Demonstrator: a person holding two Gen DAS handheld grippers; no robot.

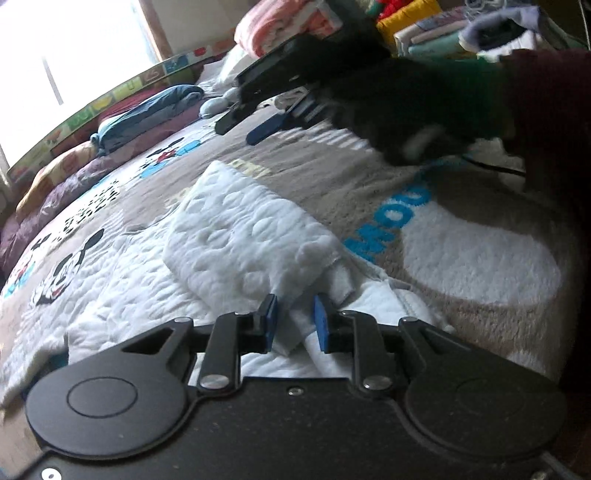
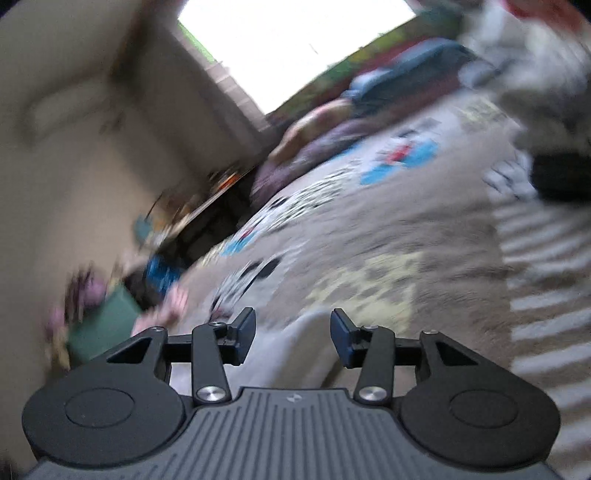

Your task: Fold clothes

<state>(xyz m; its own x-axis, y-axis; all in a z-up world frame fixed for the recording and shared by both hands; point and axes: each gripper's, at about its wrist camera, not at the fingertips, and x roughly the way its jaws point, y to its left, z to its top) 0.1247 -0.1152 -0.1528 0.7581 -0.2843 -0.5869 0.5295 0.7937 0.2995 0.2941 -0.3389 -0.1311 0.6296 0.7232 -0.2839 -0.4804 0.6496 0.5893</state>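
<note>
A white quilted garment [image 1: 236, 236], partly folded, lies on the bed in the left wrist view. My left gripper [image 1: 294, 323] sits at its near edge, its blue pads [image 1: 269, 317] closed on a raised fold of the white fabric. Farther back, a black-gloved hand [image 1: 399, 107] holds my right gripper [image 1: 240, 131] in the air above the bed, clear of the garment. The right wrist view is motion-blurred; there my right gripper [image 2: 293, 332] stands open with nothing between its fingers, and a pale patch of the white garment [image 2: 295, 350] shows below it.
A beige fleece blanket [image 1: 369, 177] with cartoon mouse prints and blue letters covers the bed. Folded blue clothes [image 1: 147, 110] lie at the far edge by the window. A pink blanket [image 1: 273, 22] and stacked folded clothes [image 1: 424, 33] sit at the back. A dark red sleeve [image 1: 554, 147] fills the right side.
</note>
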